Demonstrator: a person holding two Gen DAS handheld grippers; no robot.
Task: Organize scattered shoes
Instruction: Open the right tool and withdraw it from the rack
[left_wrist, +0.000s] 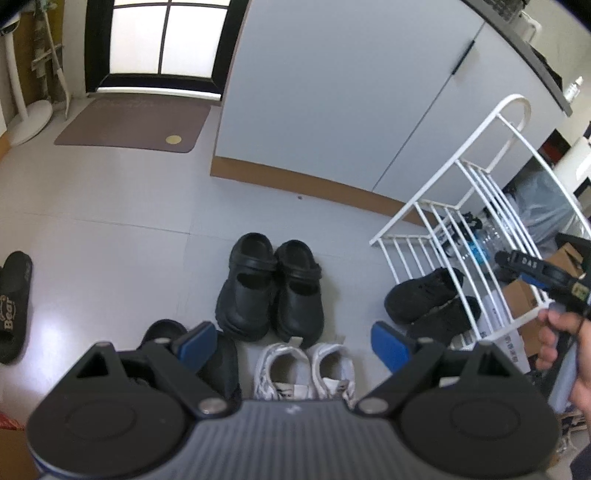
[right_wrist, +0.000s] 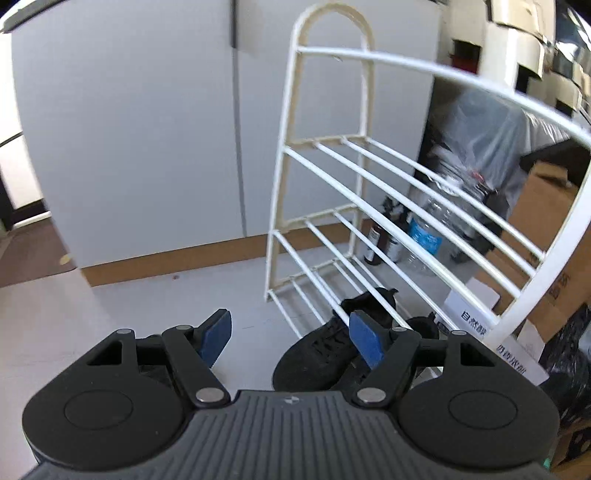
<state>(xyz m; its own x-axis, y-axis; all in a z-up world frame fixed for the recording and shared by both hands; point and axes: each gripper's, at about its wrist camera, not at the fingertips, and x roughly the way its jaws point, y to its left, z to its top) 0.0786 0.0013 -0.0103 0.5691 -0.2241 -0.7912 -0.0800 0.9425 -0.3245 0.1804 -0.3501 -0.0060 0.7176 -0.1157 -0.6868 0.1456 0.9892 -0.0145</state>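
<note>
Floor before cabinet (left_wrist: 332, 92): clog pair (left_wrist: 269, 284) side by side, sneaker pair (left_wrist: 306, 369) just nearer the camera. Lone slipper (left_wrist: 13, 306) lay far left. Rack (left_wrist: 480, 206) stood right, against the cabinet; trainers (right_wrist: 325, 350) sat at its lowest tier. Doormat (left_wrist: 133, 123) lay behind, by the door.

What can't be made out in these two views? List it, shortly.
- Black slide: left wrist view, mostly hidden behind the left gripper; its mate cannot be confirmed.
- White sneakers: heels only; the gripper body covers the rest.
- Black sneakers: right wrist view, partly hidden by the right gripper and the bars of the white rack.
- Bottles behind the rack: labels too blurred to read.
</note>
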